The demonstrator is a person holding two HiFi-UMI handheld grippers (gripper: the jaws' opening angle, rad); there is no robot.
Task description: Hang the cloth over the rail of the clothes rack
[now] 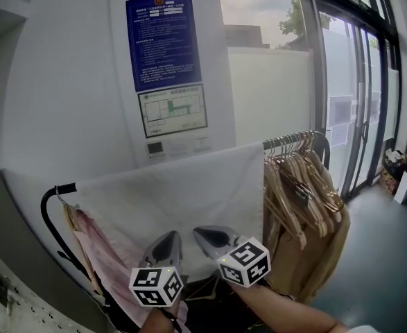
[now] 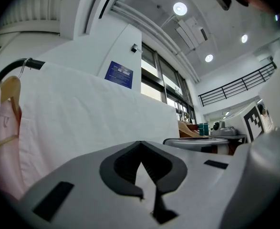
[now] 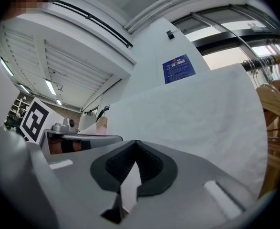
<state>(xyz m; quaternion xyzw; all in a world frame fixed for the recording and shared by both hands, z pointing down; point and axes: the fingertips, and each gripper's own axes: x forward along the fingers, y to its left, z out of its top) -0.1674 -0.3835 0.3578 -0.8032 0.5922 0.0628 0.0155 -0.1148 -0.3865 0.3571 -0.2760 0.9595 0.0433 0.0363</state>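
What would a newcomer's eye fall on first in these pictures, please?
Most likely the big white cloth draped over the rail of the clothes rack, mid-picture in the head view. Wooden hangers crowd the rail to its right; a pink garment hangs to its left. Below, the left gripper and right gripper sit side by side, jaws closed.

A white cloth [image 1: 182,186] is draped over the rack's black rail [image 1: 59,189], spread flat and hanging down the near side. Its lower edge is pinched by the left gripper [image 1: 168,237] and the right gripper [image 1: 202,232].
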